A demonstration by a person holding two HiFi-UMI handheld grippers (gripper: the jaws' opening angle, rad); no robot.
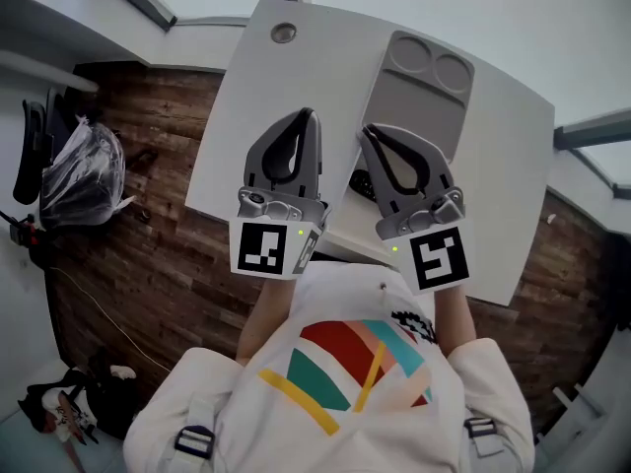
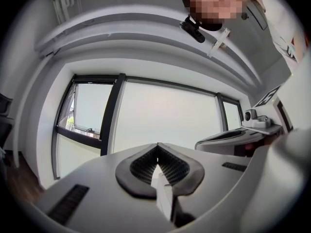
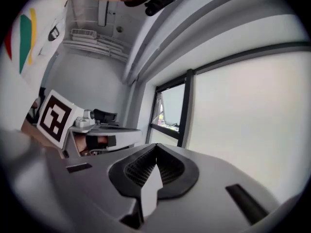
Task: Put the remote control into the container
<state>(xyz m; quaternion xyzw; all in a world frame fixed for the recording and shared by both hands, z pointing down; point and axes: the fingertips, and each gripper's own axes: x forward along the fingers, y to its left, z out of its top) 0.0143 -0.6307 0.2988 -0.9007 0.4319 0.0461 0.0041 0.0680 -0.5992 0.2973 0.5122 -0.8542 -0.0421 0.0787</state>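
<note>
Both grippers are held up level in front of the person, above the white table (image 1: 503, 166). My left gripper (image 1: 311, 116) (image 2: 157, 145) is shut, its ribbed pads meeting at the tips with nothing between them. My right gripper (image 1: 367, 132) (image 3: 156, 144) is shut and empty too. A grey tray-like container (image 1: 419, 87) with two round recesses lies on the table beyond them. A small dark object (image 1: 362, 185), possibly the remote control, shows between the two grippers at the tray's near end. It is mostly hidden, and whether it lies inside the tray I cannot tell.
A round cable hole (image 1: 283, 33) sits near the table's far left corner. Wooden floor lies left of the table, with a dark bag (image 1: 84, 170) on it. Both gripper views face large windows (image 2: 165, 115) (image 3: 243, 101) and the ceiling, not the table.
</note>
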